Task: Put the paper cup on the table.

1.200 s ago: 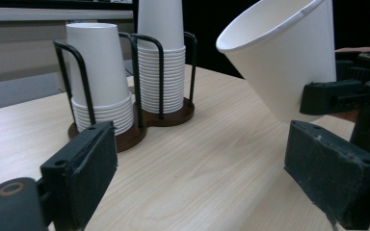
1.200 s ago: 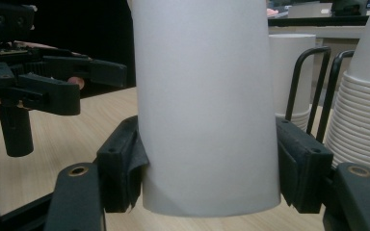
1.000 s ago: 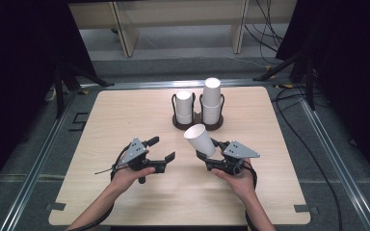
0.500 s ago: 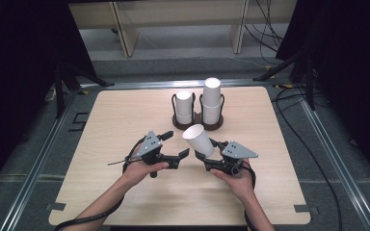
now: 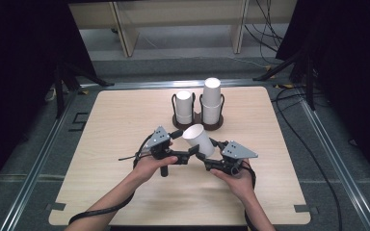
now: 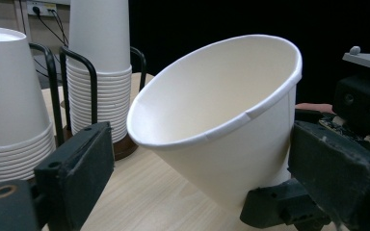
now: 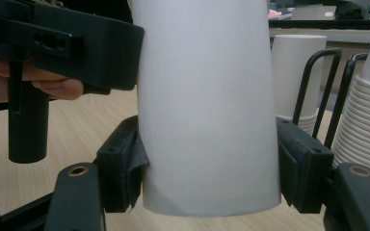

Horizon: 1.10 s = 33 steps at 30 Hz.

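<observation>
White paper cup [image 5: 200,140] tilted over the table's near middle, clamped near its base by right gripper [image 5: 206,160]. Left gripper [image 5: 189,155] jaws just been opening, spread beside the rim, not gripping yet. Best to close gently on the rim w/o crushing. Left gripper view shows cup's empty inside [image 6: 212,91]; right gripper view just the outer wall, pads [image 7: 125,166] pressing.

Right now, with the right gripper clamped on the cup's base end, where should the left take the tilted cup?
Probably at the rim end of the paper cup, jaws straddling the wall just below the rolled lip. The mouth tilts toward the left gripper, whose jaws have just been opening, so approach from that side; the right gripper holds the narrow end.
</observation>
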Each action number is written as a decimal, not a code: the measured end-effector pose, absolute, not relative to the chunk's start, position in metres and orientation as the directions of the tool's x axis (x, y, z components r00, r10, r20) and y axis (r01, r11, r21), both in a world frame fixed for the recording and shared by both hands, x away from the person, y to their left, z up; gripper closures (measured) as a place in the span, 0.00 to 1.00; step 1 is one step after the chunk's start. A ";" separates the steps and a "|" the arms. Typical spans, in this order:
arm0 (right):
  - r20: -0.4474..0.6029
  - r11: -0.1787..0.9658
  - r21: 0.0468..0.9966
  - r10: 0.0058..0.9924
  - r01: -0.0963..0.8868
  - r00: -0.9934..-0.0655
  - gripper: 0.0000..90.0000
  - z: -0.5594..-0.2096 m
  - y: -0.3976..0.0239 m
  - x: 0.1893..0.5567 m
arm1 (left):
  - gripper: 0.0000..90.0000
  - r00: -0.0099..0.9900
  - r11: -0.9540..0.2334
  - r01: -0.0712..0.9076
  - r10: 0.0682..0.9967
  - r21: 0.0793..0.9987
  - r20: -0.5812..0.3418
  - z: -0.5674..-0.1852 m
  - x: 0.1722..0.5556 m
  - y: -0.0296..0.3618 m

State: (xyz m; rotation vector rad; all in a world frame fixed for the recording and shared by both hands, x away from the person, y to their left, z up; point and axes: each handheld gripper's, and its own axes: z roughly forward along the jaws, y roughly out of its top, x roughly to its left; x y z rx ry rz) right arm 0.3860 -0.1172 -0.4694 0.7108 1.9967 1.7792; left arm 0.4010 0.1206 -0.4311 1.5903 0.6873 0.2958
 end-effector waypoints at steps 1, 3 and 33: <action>0.056 0.076 0.989 0.592 0.126 -0.804 0.39 -0.469 -0.117 0.386 | 0.10 0.786 -0.005 0.259 0.582 0.966 -0.208 -0.431 0.401 0.119; 0.047 0.092 0.988 0.599 0.127 -0.800 0.39 -0.469 -0.117 0.385 | 0.09 0.788 -0.003 0.265 0.577 0.964 -0.215 -0.430 0.403 0.118; 0.023 0.116 0.987 0.573 0.109 -0.819 0.36 -0.475 -0.108 0.388 | 0.16 0.808 -0.043 0.232 0.564 0.972 -0.168 -0.429 0.407 0.107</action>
